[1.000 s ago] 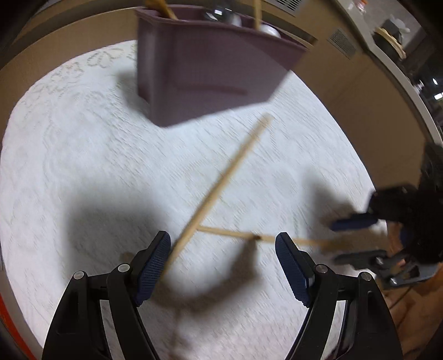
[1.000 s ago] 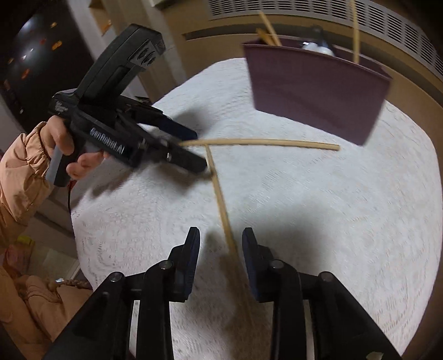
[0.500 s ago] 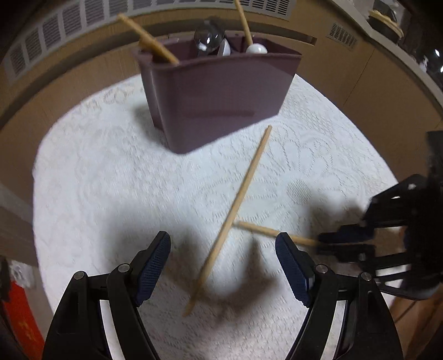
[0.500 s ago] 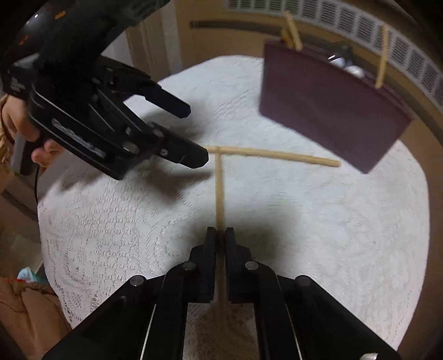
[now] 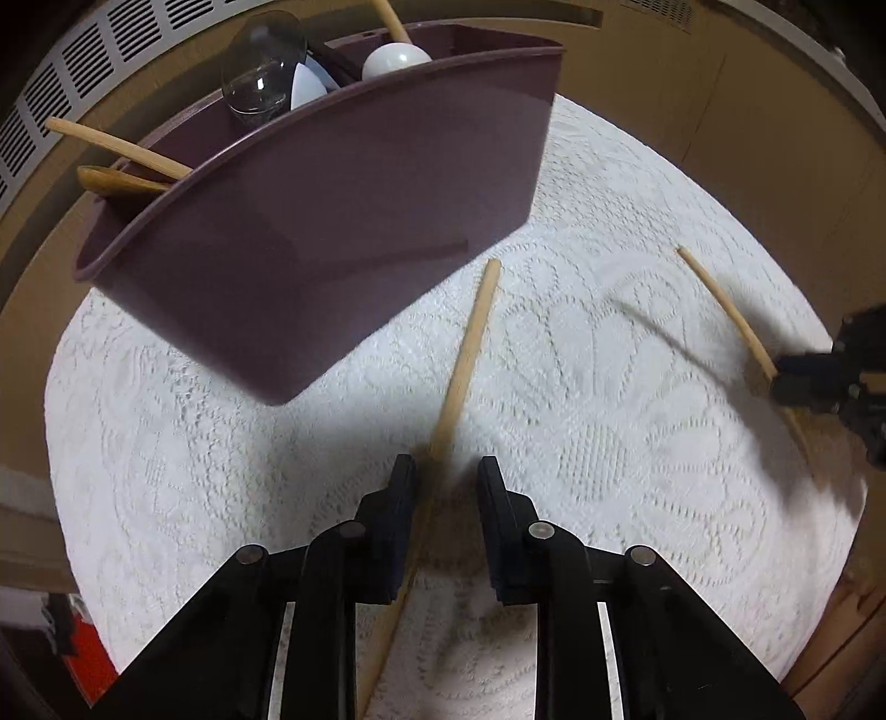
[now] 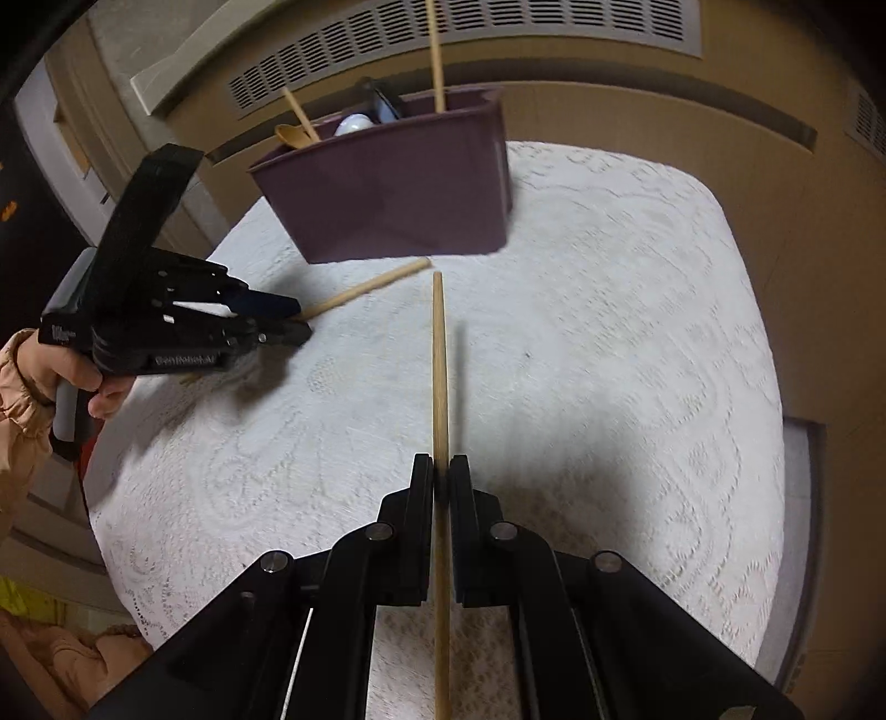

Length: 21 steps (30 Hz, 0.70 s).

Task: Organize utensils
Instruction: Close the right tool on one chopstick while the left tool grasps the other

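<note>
Two slim, round, pale wooden chopsticks are out of the holder. The first chopstick (image 5: 464, 365) lies on the white lace-covered desk (image 5: 609, 443), its far tip just short of the dark purple plastic utensil holder (image 5: 332, 221). The left claw (image 5: 441, 471) straddles its near half with the jaws narrow and closing; a gap shows between the stick and the right pad, so no grip is confirmed. In the right wrist view the same claw (image 6: 299, 321), held in a hand (image 6: 83, 376) with a peach-coloured sleeve (image 6: 16, 421), sits at the left of the desk over that stick (image 6: 371, 288).

The second chopstick (image 6: 440, 376) is pinched between the pads of the right claw (image 6: 441, 471), which is closed on it. The stick runs straight ahead, its far tip near the holder (image 6: 398, 188). The left wrist view shows it (image 5: 725, 310) at the right, somewhat blurred, held by the right claw (image 5: 786, 376).

The holder stands at the far side of the desk. It contains wooden spoons (image 5: 122, 166), a white spoon (image 5: 396, 58), a clear spoon-shaped utensil (image 5: 260, 77) and an upright wooden stick (image 6: 436, 50).
</note>
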Tool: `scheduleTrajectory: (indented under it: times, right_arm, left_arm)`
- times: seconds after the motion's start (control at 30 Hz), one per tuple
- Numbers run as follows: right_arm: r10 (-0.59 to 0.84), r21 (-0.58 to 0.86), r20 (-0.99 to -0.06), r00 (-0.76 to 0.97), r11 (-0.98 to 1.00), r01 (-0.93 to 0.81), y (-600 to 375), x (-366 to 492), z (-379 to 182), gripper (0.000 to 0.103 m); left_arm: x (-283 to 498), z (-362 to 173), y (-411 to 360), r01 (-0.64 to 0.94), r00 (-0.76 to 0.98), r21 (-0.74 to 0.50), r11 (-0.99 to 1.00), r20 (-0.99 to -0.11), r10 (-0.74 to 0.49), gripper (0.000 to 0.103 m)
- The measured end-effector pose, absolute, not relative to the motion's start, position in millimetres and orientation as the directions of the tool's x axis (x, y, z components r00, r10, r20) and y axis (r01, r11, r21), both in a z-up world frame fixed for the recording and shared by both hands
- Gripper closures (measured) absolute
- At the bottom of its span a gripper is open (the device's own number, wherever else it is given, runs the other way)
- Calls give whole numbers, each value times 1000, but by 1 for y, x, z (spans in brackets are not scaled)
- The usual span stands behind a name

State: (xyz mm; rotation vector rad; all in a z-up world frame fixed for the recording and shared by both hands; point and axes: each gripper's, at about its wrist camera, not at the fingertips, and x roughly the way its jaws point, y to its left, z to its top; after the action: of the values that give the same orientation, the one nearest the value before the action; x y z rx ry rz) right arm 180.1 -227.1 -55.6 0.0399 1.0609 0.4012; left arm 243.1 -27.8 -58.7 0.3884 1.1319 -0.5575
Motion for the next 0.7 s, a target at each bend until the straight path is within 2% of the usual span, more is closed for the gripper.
scheduleTrajectory:
  times: [0.27, 0.4, 0.57, 0.7]
  right_arm:
    - [366, 261, -837, 406, 920, -293, -228, 168, -55, 98]
    - [370, 265, -836, 405, 919, -294, -225, 173, -55, 97]
    - [383, 272, -826, 414, 913, -303, -231, 171, -48, 96]
    - [340, 212, -840, 423, 923, -321, -227, 169, -46, 96]
  left_arm:
    - [269, -59, -35, 563, 243, -52, 825, -943, -226, 80]
    - [273, -59, -38, 575, 240, -46, 817, -945, -222, 80]
    - [251, -56, -35, 558, 289, -41, 829, -927, -240, 94]
    - [221, -56, -29, 530, 253, -113, 840, -925, -284, 96]
